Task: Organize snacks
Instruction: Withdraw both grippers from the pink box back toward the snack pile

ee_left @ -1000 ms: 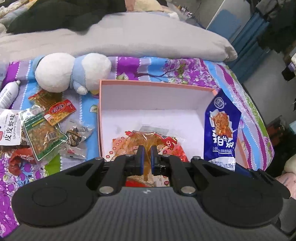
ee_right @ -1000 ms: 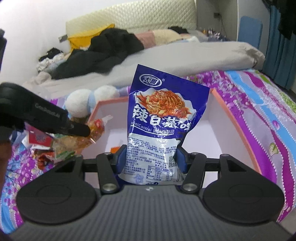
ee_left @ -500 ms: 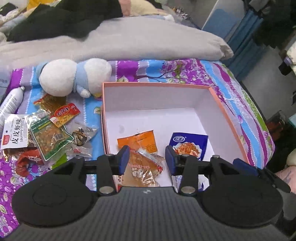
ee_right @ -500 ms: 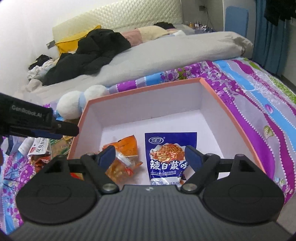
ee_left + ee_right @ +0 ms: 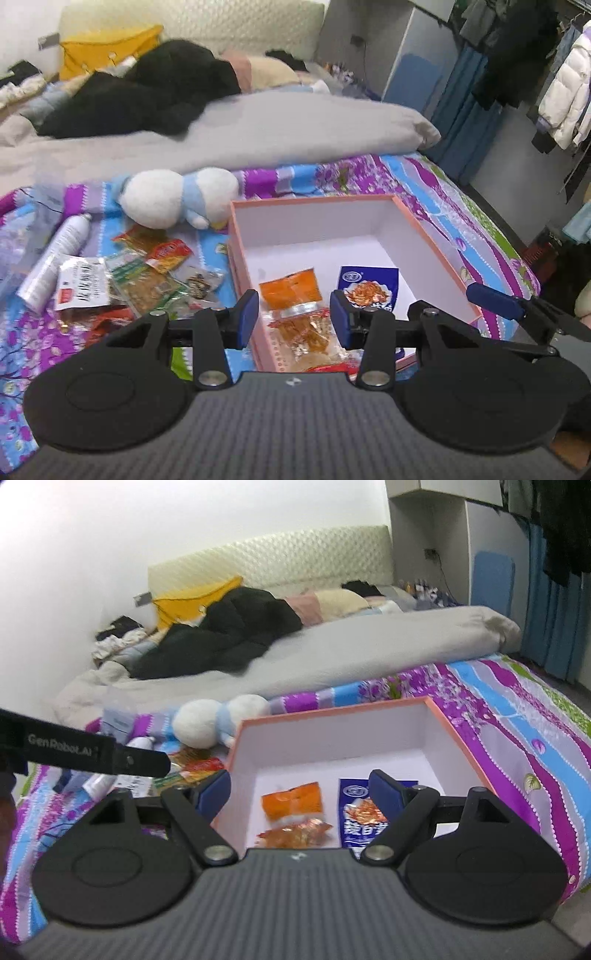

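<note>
Pink box (image 5: 436, 236) on the bed is holding an orange packet (image 5: 290, 288), clear packet (image 5: 308, 332) and blue packet (image 5: 369, 290); left gripper (image 5: 294, 318) and right gripper (image 5: 301, 788) hovering empty, jaws gaping wide

A pink-rimmed white box (image 5: 432, 243) sits open on the bed, holding an orange packet (image 5: 290, 288), a clear packet of orange snacks (image 5: 306, 332) and a blue packet (image 5: 369, 286) lying flat. Loose snack packets (image 5: 140, 277) lie heaped just beside its left wall.
</note>
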{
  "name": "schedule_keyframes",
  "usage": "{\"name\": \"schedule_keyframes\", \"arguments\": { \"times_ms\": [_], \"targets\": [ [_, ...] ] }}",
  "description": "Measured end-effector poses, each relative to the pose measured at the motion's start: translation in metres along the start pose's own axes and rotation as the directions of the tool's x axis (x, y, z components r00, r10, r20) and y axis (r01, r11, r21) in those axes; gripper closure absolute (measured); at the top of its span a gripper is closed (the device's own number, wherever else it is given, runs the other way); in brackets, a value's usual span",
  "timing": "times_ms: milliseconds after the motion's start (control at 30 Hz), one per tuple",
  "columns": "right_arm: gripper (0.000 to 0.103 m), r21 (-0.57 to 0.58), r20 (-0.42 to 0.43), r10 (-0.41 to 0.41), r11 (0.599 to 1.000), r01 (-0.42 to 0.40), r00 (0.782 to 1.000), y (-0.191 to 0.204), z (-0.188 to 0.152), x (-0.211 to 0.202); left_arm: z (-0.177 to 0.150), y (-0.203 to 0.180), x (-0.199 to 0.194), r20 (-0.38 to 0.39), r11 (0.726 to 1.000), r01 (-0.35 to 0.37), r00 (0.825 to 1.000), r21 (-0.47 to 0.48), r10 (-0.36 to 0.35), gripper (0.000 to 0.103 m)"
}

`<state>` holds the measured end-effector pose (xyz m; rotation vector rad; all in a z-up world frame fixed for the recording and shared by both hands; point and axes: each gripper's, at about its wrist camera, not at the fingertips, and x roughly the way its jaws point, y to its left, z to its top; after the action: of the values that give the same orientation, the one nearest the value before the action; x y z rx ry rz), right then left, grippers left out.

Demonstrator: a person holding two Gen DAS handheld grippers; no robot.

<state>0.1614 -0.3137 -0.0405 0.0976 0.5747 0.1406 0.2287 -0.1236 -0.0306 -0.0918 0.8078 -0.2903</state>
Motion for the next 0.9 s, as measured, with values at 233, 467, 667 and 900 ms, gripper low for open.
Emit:
{"name": "schedule_keyframes", "arguments": {
  "times_ms": [233,467,667,900],
  "targets": [
    [0.020,-0.037,0.048,0.046,0.998,-0.045,0.998,0.028,-0.008,-0.030,-0.027,0.019,-0.052,0.061,0.999,-0.015,0.998,-0.043,0.017,0.055],
    [0.020,-0.032,0.073,0.094,0.995,-0.092,0.993,0.048,-0.024,-0.058,-0.058,0.029,-0.091,0.096,0.998,-0.039,0.994,-0.052,0.044,0.055],
    [0.020,-0.028,0.064,0.111,0.994,-0.109,0.992,0.058,-0.047,-0.076,-0.092,0.033,-0.114,0.094,0.995,-0.040,0.994,-0.092,0.049,0.055],
    [0.020,-0.049,0.022,0.146,0.988,-0.145,0.989,0.076,-0.079,-0.090,-0.141,0.036,-0.124,0.062,0.990,-0.030,0.997,-0.138,0.039,0.055]
  ]
}}
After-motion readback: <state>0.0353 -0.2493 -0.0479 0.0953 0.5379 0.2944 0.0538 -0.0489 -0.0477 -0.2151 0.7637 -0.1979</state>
